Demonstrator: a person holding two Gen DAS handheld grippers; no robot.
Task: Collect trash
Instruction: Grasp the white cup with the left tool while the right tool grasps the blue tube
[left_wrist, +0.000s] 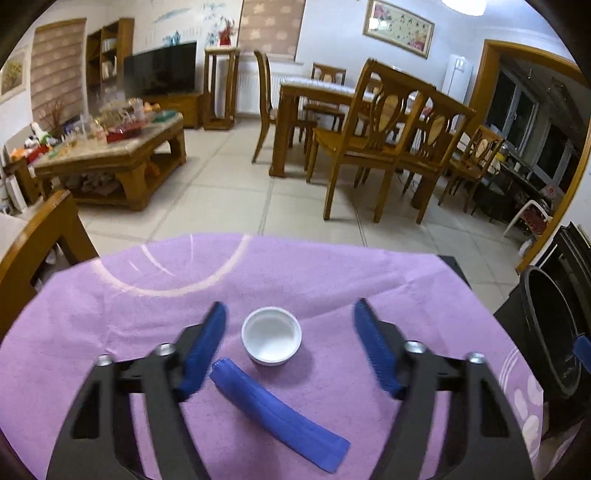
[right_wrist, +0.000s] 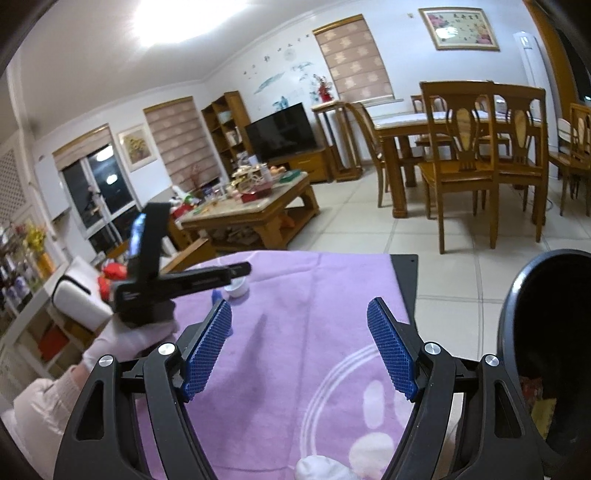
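Observation:
A white round cap (left_wrist: 271, 340) lies open side up on the purple cloth (left_wrist: 147, 314). A blue flat strip (left_wrist: 280, 411) lies just in front of it, angled to the right. My left gripper (left_wrist: 290, 314) is open, with its blue fingers to either side of the cap and above the strip. In the right wrist view the left gripper's black body (right_wrist: 177, 284) hangs over the cap (right_wrist: 236, 287). My right gripper (right_wrist: 299, 314) is open and empty above the cloth (right_wrist: 314, 295), near the black trash bin (right_wrist: 546, 332) at the right.
The black bin also shows at the right in the left wrist view (left_wrist: 546, 332), beside the table edge. A wooden coffee table (left_wrist: 122, 155) with clutter, a dining table (left_wrist: 314, 99) and chairs (left_wrist: 369, 140) stand on the tiled floor beyond.

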